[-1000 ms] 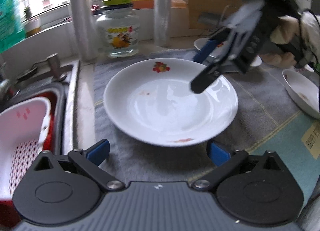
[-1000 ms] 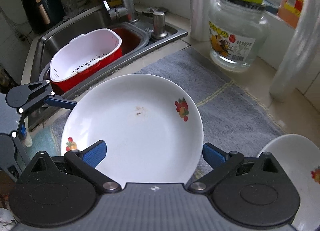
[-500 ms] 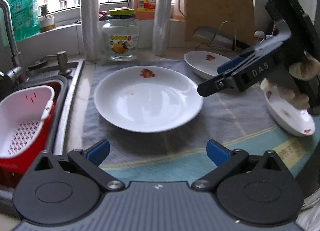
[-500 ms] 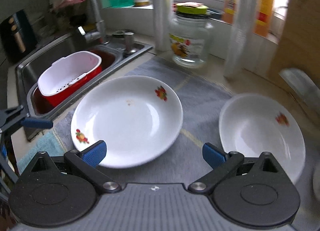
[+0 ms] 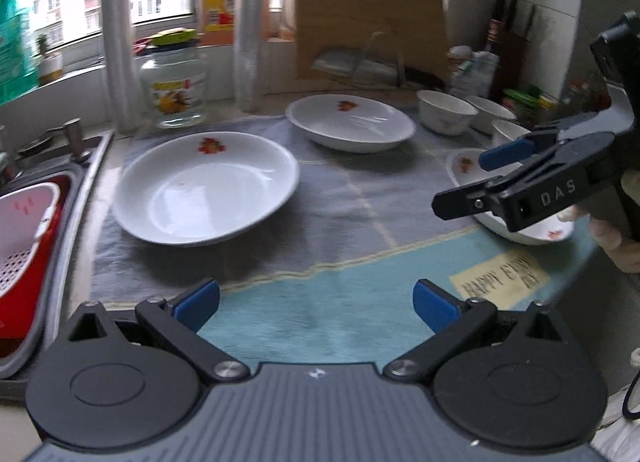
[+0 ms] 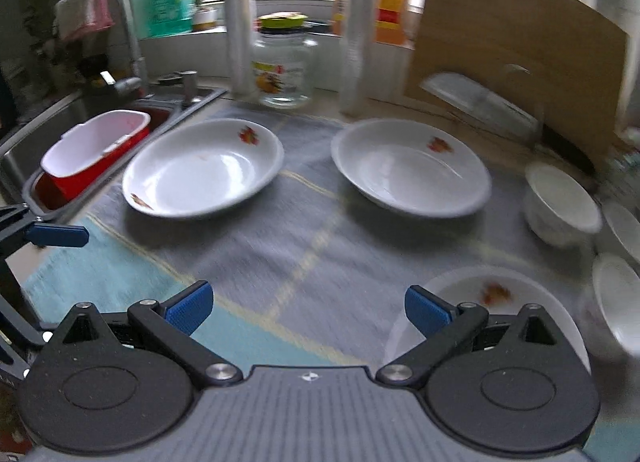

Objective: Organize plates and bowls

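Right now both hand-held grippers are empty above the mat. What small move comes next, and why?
Probably lower the right hand-held gripper onto the rim of the near plate just ahead and right of it. Its jaws stand open and empty, that plate lies closest, and the two other plates sit farther back, so stacking could start here.

- A glass jar (image 6: 285,62) with a yellow lid stands at the back edge of the counter.
- A red basket (image 6: 94,156) sits in the sink (image 6: 60,110).
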A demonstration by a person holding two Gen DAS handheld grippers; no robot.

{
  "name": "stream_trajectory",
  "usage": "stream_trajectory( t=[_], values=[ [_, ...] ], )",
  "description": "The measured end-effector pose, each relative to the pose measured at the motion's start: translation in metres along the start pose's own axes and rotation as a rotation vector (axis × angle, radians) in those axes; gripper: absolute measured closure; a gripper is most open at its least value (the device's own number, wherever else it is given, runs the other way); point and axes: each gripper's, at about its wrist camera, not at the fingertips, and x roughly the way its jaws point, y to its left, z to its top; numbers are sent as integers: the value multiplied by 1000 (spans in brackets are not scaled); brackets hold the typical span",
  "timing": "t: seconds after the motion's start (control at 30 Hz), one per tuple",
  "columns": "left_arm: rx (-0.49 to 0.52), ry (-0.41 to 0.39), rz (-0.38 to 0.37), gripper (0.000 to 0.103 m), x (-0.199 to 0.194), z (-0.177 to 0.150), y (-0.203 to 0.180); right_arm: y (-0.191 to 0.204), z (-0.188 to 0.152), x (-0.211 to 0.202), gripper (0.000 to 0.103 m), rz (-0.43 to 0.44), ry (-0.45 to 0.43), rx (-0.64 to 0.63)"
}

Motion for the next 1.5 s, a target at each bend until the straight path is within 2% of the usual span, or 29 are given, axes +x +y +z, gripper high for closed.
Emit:
stream_trajectory(
  t=[0.33,0.47,0.57,0.7,0.93,1.07,1.27,1.5],
  values=[
    [97,65,-173,1,22,3,-38,-45,-62,-48,0,-193,-1,152],
    [118,81,-188,1,34,7,-57,-69,-81,-62,0,-217,-4,192],
    [120,91,-183,1,41,15,-71,-88,-89,-64,0,-199,5,227],
    [125,101,-209,1,48,25,-91,-105,-101,-64,0,-178,17,214],
    [134,111,-168,1,58,38,-120,-129,-109,-56,0,-94,30,179],
    [132,120,-130,1,64,43,-132,-142,-109,-53,0,-16,23,171],
    [132,143,-100,1,76,36,-148,-163,-106,-49,0,77,16,188],
    [189,185,-109,1,98,27,-170,-179,-102,-46,0,120,26,205]
  ],
)
